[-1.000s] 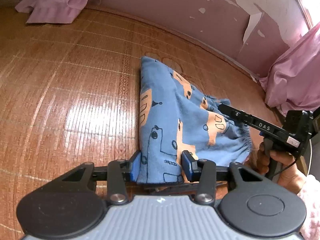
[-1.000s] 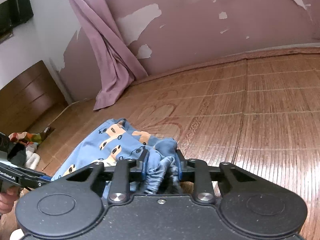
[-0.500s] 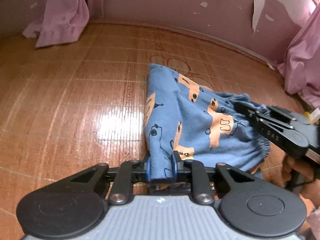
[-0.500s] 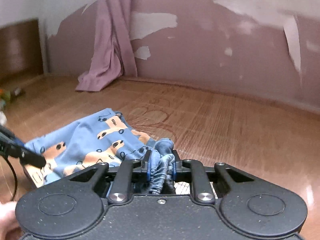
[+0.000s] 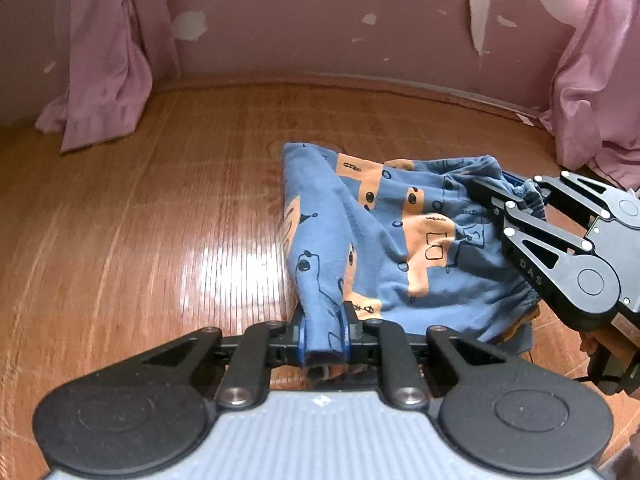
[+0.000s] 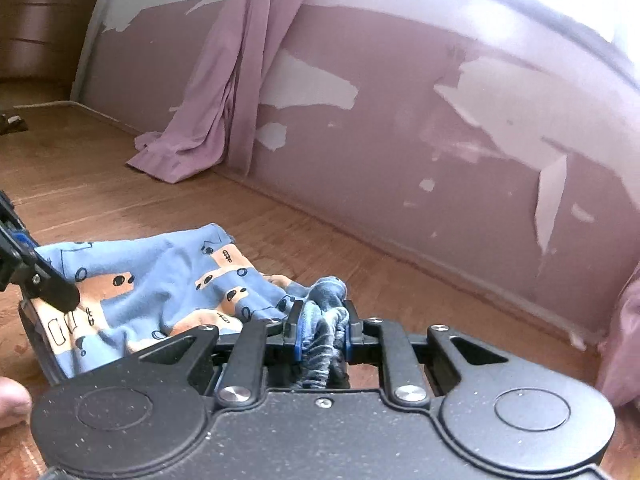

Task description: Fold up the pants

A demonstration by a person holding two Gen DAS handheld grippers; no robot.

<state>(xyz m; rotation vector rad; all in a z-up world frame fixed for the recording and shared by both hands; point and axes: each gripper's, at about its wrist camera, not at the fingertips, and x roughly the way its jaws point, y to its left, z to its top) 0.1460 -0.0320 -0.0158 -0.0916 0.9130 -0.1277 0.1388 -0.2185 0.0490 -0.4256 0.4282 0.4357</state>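
Note:
Blue pants (image 5: 384,240) with orange car prints hang slack between my two grippers, their far end resting on the bamboo-mat floor (image 5: 160,220). My left gripper (image 5: 325,334) is shut on a blue edge of the pants near the camera. In the right wrist view my right gripper (image 6: 322,332) is shut on the bunched elastic waistband (image 6: 326,300), and the pants (image 6: 160,280) spread out to its left. The right gripper (image 5: 516,216) also shows at the right of the left wrist view, and the left gripper's fingers (image 6: 44,280) show at the left edge of the right wrist view.
A peeling pink wall (image 5: 320,32) runs along the back. Pink curtains pool on the floor at the left (image 5: 100,80) and right (image 5: 592,80). A wooden cabinet (image 6: 40,24) stands far left in the right wrist view. A hand (image 6: 12,400) shows at the lower left.
My left gripper closed from wide open onto the pants edge. Both grippers lifted and swung toward the wall, and the pants came up off the floor and bunched between them.

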